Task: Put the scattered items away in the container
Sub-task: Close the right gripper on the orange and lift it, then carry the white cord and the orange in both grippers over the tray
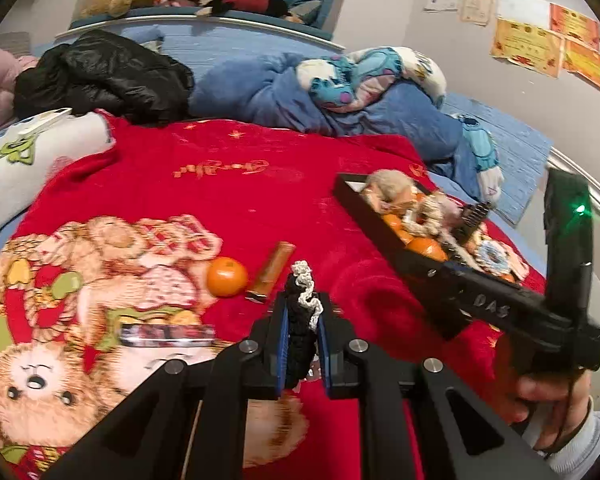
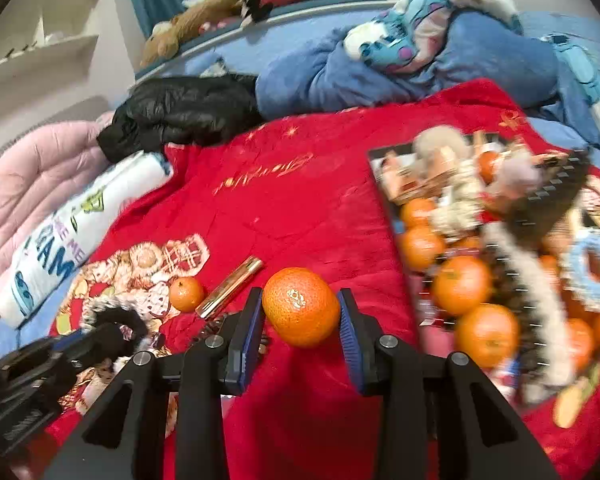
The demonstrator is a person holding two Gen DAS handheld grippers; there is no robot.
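Observation:
My left gripper (image 1: 303,312) is shut on a black scrunchie with white trim (image 1: 300,320), held above the red blanket (image 1: 240,184). My right gripper (image 2: 302,316) is shut on a tangerine (image 2: 300,306), lifted off the blanket. The black tray (image 1: 374,216) on the right is heaped with tangerines, scrunchies and a hairbrush; in the right wrist view the tray (image 2: 384,184) lies just right of the held fruit. Another tangerine (image 1: 227,276) and a gold tube (image 1: 271,272) lie on the blanket, ahead and left of my left gripper. The same tangerine (image 2: 186,294) and tube (image 2: 230,286) show in the right wrist view.
A clear flat packet (image 1: 166,334) lies left of my left gripper. A black jacket (image 1: 104,76), a blue duvet (image 1: 300,96) and a white printed pillow (image 1: 20,160) ring the blanket. The other gripper, held by a hand (image 1: 556,408), crosses the tray's near end.

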